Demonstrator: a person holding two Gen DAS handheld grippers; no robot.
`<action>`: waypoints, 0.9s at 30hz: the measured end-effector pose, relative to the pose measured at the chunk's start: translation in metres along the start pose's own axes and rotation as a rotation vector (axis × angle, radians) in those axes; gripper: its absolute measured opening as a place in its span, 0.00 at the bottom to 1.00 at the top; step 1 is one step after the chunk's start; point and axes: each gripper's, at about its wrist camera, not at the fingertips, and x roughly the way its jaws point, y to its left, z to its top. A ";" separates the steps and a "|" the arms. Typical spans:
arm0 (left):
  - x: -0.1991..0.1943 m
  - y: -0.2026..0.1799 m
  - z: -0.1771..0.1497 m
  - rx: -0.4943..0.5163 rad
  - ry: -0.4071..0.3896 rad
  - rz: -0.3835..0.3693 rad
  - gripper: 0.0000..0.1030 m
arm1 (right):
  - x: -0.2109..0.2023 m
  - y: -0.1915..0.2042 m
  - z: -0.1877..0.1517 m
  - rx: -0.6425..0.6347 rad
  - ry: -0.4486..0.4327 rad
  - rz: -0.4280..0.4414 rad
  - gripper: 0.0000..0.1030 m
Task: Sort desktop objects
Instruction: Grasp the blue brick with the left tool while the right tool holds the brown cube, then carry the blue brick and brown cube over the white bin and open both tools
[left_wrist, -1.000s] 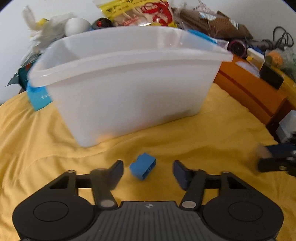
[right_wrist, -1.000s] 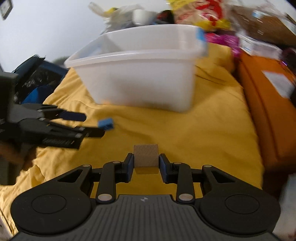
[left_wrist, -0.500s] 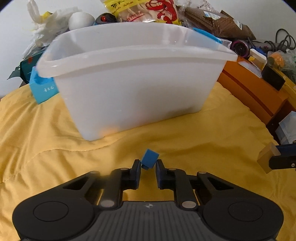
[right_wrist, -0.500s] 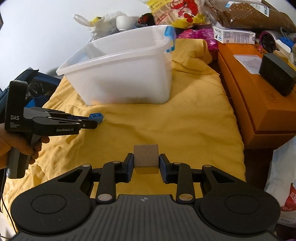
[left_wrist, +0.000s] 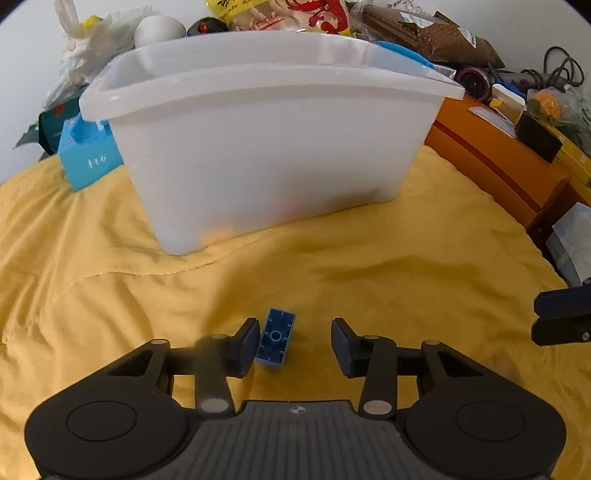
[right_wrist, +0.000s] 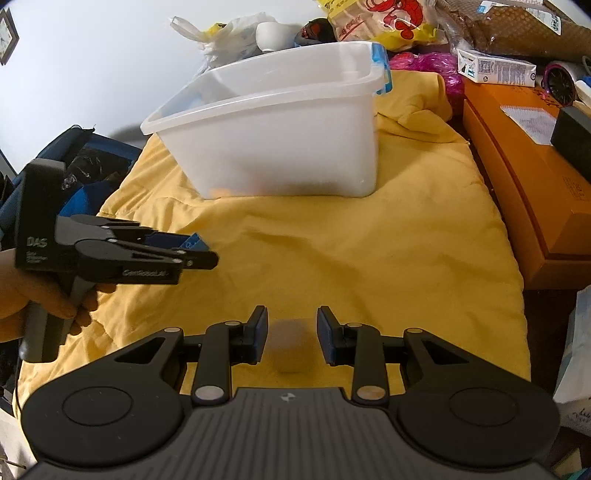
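In the left wrist view my left gripper (left_wrist: 294, 341) is open. A small blue brick (left_wrist: 276, 343) sits tilted against its left finger, over the yellow cloth (left_wrist: 332, 266). The white plastic bin (left_wrist: 266, 122) stands just beyond. In the right wrist view my right gripper (right_wrist: 291, 336) is open. A blurred brown cube (right_wrist: 290, 345) is between its fingers, apart from both pads. The left gripper (right_wrist: 199, 254) shows at the left with the blue brick (right_wrist: 194, 242) at its tips. The bin (right_wrist: 280, 144) stands ahead.
An orange box (right_wrist: 524, 173) with a black block (right_wrist: 572, 140) on it runs along the right edge. Snack bags (left_wrist: 295, 14), a white bag (left_wrist: 85, 48), a blue carton (left_wrist: 88, 155) and cables crowd behind the bin.
Both grippers have opened. The left one let go of the blue brick, which now leans on its left finger. The right one released the brown cube, which is blurred between its fingers.
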 end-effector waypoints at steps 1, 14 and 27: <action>0.001 0.001 0.000 -0.003 0.012 -0.004 0.24 | -0.001 0.001 -0.001 0.001 0.001 -0.002 0.32; -0.028 0.010 -0.013 -0.022 -0.007 0.022 0.17 | 0.018 0.031 -0.018 -0.170 0.059 0.007 0.51; -0.095 0.018 0.019 -0.103 -0.131 -0.021 0.17 | 0.005 0.031 0.019 -0.122 -0.039 0.019 0.35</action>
